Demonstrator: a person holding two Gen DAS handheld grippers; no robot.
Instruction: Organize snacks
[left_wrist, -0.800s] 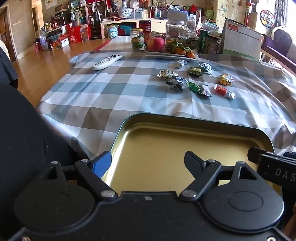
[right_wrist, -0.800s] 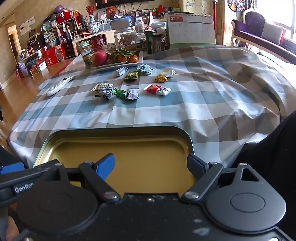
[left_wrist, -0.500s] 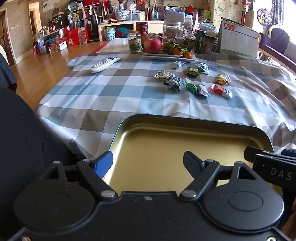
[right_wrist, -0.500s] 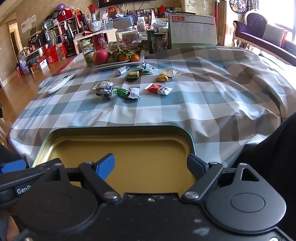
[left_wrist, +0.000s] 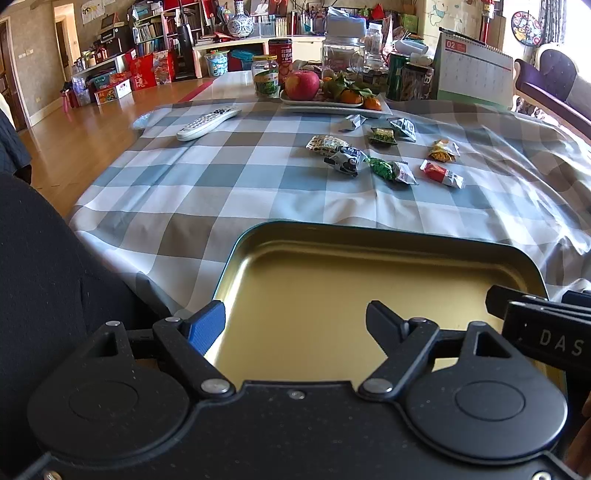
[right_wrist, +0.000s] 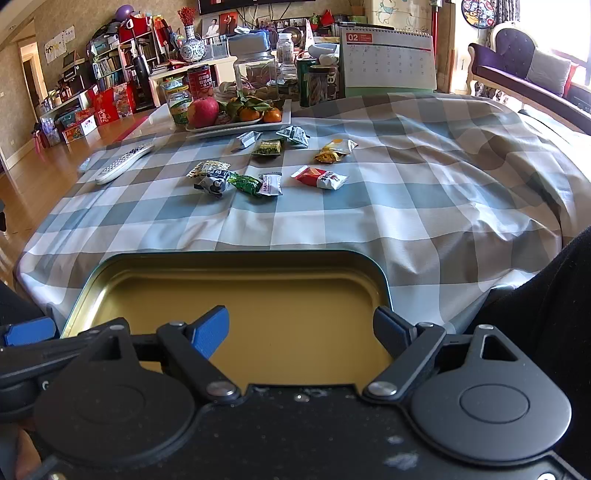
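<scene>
Both tongs hover low over the gold tin tray (left_wrist: 369, 295) at six o'clock: left gripper (left_wrist: 295, 325) and right gripper (right_wrist: 301, 328) spread wide, holding nothing. Beyond, toward twelve o'clock, the snack packets (right_wrist: 266, 173) lie scattered on the checked tablecloth (right_wrist: 406, 206), fruit plate (right_wrist: 236, 127) behind them.

Left tongs (left_wrist: 295, 321) spread wide, right tongs (right_wrist: 301, 328) likewise, both angled downward

Your right gripper (right_wrist: 299, 328) hung wide apart and empty over the gold-lined tin tray (right_wrist: 384, 291) at the near edge of the checked tablecloth (right_wrist: 424, 192). Wrapped snacks (right_wrist: 269, 166) lay scattered well beyond it, just before the fruit plate (right_wrist: 284, 110) and desk calendar (right_wrist: 388, 59).
</scene>
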